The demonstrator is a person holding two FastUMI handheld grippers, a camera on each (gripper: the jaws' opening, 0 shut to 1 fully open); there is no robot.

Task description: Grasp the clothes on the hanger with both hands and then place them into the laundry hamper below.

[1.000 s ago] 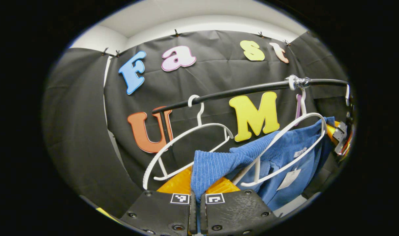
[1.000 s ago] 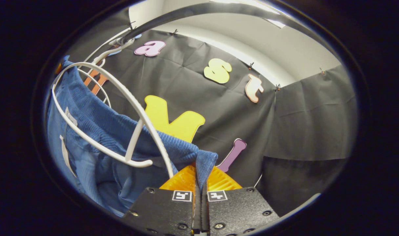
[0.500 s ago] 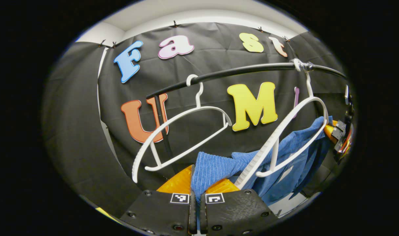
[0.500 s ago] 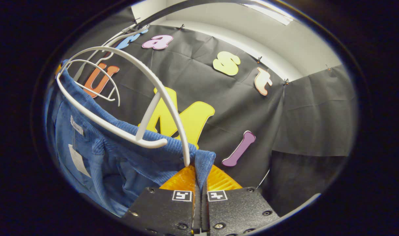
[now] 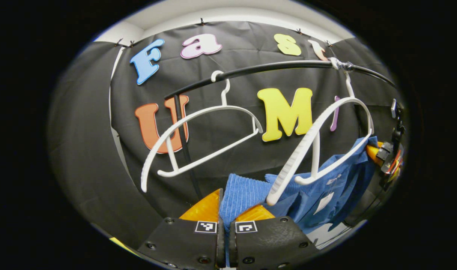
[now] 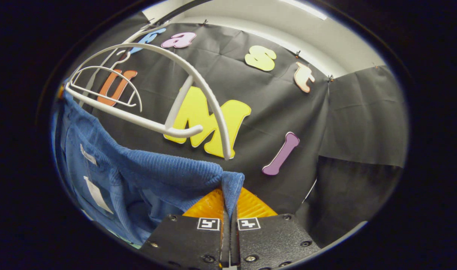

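Lower now than a second ago, the blue garment [image 6: 146, 176] has slid off the near end of the white hanger [image 6: 191, 90]; in the right gripper view the hanger's tip hangs free above the cloth, where earlier the ribbed hem still lay over it. In the left gripper view the hanger [image 5: 318, 146] and the black rail [image 5: 273, 67] sit higher in the picture than before, and the garment's far end still drapes over the hanger's lower bar near its far end.

The garment [image 5: 326, 187] is stretched roughly level between the two grippers, its long axis running along its ribbed top edge from one pinched corner to the other, sagging a little in the middle. The body of the cloth hangs down below that edge, with two pale tags [image 6: 91, 174] showing on the inside.

The left gripper [image 5: 224, 210] has its fingers closed together on a ribbed corner of the garment, which bunches up just above them. The right gripper [image 6: 228, 204] is likewise closed tight on the opposite corner, a fold of cloth standing up between its fingers. A second, bare hanger [image 5: 198, 138] hangs on the rail to the left.
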